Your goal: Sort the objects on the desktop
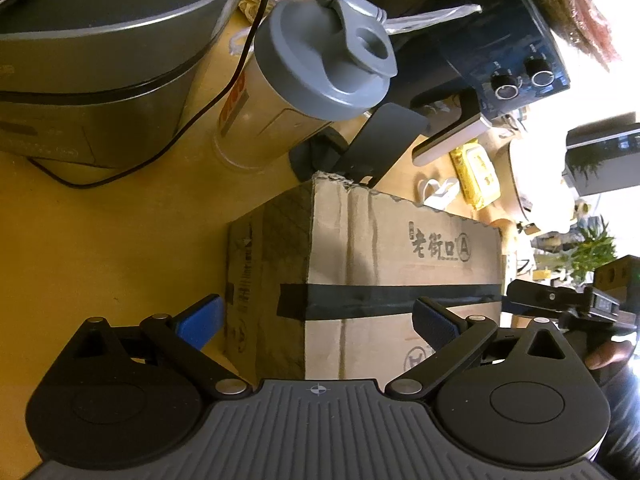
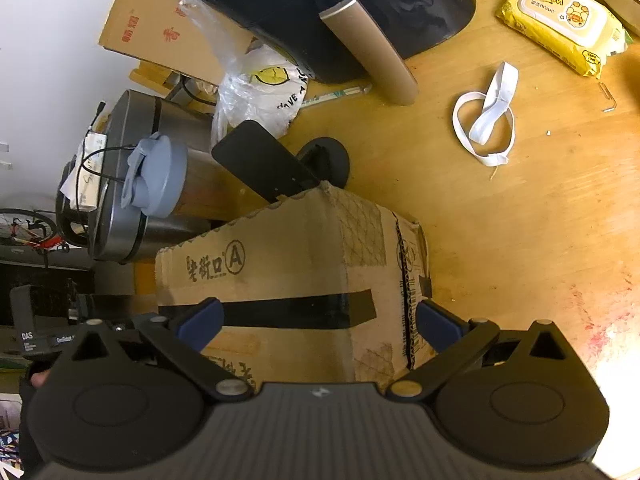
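Note:
A taped cardboard box [image 1: 400,264] stands on the wooden desk [image 1: 120,240], with black tape across its top. My left gripper [image 1: 318,324] is open and straddles the box's left end: one blue pad [image 1: 200,322] hangs beside the side wall, the other over the top. In the right wrist view my right gripper [image 2: 319,326] is also open, straddling the right end of the same box [image 2: 288,264]. Neither gripper's pads press on the cardboard. A grey-lidded shaker bottle [image 1: 320,68] stands just behind the box.
A silver cooker [image 1: 100,60] with a black cable sits at the far left. A black phone stand [image 2: 272,168], a plastic bag [image 2: 260,88] and a dark air fryer [image 2: 320,8] crowd the back. A white elastic band [image 2: 486,120] and yellow wipes [image 2: 560,28] lie to the right.

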Tool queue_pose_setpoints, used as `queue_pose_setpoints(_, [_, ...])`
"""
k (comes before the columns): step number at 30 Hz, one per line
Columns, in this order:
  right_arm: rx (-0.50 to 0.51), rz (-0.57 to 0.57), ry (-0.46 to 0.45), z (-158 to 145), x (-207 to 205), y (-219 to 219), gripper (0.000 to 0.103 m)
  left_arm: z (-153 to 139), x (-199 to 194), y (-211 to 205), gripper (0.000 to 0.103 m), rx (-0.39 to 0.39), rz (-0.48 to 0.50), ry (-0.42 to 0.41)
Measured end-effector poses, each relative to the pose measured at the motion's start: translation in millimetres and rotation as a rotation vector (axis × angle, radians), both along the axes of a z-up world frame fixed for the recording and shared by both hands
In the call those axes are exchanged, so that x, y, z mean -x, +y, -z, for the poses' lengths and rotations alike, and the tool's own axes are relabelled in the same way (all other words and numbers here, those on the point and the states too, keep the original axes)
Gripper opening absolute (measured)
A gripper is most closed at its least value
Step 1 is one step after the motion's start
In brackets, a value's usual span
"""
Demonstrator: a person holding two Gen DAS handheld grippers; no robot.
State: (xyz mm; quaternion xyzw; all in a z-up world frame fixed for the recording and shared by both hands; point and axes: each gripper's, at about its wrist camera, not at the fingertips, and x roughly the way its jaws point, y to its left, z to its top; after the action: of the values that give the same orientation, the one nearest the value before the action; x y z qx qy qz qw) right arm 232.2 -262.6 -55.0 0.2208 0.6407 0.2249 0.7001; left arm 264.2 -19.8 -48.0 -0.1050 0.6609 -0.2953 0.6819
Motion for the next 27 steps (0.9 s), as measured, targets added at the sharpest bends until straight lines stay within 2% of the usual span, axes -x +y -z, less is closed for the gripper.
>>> queue_pose_setpoints(9, [0.011,0.012,-0.026,-8.1,10.5,-3.4,0.103,-8.3,12.7,-1.7,0.103,0.002,0.014,-0.027])
queue_pose_setpoints(27, [0.031,-0.01,-0.115,-29.6,55.4,-3.8,0.103,-46.0,63.3,-0.3,0.103,-0.035,0.004,-0.18])
